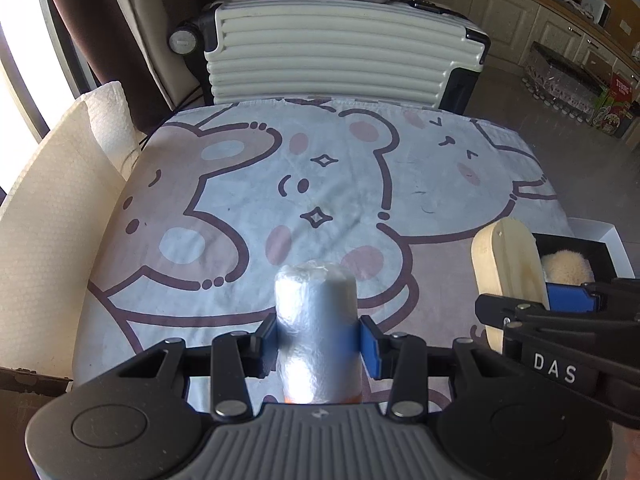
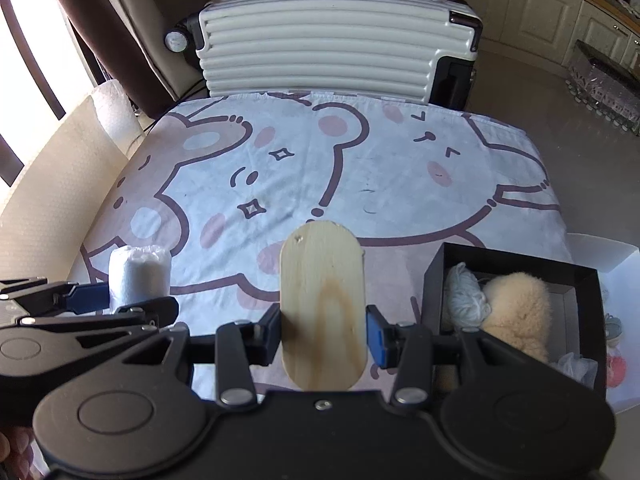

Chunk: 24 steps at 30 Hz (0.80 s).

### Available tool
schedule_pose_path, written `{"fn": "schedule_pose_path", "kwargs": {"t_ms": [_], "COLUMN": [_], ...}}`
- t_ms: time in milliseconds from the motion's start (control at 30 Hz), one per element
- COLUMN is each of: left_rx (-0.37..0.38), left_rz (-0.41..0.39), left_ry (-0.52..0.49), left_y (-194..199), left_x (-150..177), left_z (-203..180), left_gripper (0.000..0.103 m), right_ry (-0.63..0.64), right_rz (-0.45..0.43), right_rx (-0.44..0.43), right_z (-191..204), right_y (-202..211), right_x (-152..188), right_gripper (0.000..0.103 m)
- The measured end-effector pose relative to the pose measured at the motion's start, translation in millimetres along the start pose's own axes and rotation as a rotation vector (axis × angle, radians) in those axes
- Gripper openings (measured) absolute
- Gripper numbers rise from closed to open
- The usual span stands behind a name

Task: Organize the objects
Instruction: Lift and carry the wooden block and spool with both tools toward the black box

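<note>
My left gripper (image 1: 318, 344) is shut on a white plastic-wrapped roll (image 1: 316, 320), which stands upright between the blue pads above the cartoon-bear cloth (image 1: 280, 184). My right gripper (image 2: 323, 336) is shut on a pale wooden oval brush (image 2: 323, 300), gripped by its two long edges, flat back toward the camera. In the left wrist view the wooden brush (image 1: 506, 276) and right gripper (image 1: 560, 304) show at the right. In the right wrist view the roll (image 2: 138, 276) and left gripper (image 2: 100, 300) show at the left.
A black box (image 2: 516, 264) at the table's right edge holds a ball of white yarn (image 2: 466, 300) and a fluffy tan item (image 2: 516, 312). A white ribbed suitcase (image 1: 340, 60) stands behind the table. A paper towel roll (image 1: 60, 208) stands at the left. Cabinets line the far right.
</note>
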<state>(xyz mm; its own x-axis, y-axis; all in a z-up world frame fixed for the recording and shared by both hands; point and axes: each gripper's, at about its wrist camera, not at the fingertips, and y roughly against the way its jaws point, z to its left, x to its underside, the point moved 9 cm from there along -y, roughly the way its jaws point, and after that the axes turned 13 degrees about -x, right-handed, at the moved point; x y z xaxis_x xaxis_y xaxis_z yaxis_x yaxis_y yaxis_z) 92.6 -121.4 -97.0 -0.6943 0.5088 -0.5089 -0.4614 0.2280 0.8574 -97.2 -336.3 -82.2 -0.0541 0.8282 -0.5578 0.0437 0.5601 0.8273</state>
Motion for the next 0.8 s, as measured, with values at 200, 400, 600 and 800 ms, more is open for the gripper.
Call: {"fn": "schedule_pose_path", "kwargs": {"t_ms": [200, 400, 600, 800], "left_rx": [0.003, 0.010, 0.008, 0.016], "left_rz": [-0.033, -0.055, -0.074, -0.079], "left_ry": [0.028, 0.048, 0.048, 0.045], "left_y": [23.2, 40.3, 50.9, 51.8], "left_x": [0.0, -0.9, -0.5, -0.3], "left_z": [4.3, 5.6, 1.2, -8.9], "left_gripper": [0.043, 0.043, 0.043, 0.043], "right_ry": [-0.003, 0.004, 0.004, -0.005], "right_rz": [-0.028, -0.049, -0.069, -0.079], "right_rx": [0.008, 0.010, 0.015, 0.028], "right_z": [-1.6, -1.0, -6.4, -17.7], "right_y": [21.3, 37.9, 51.1, 59.3], "right_x": [6.3, 10.7, 12.9, 14.2], "right_gripper": [0.044, 0.044, 0.044, 0.044]}}
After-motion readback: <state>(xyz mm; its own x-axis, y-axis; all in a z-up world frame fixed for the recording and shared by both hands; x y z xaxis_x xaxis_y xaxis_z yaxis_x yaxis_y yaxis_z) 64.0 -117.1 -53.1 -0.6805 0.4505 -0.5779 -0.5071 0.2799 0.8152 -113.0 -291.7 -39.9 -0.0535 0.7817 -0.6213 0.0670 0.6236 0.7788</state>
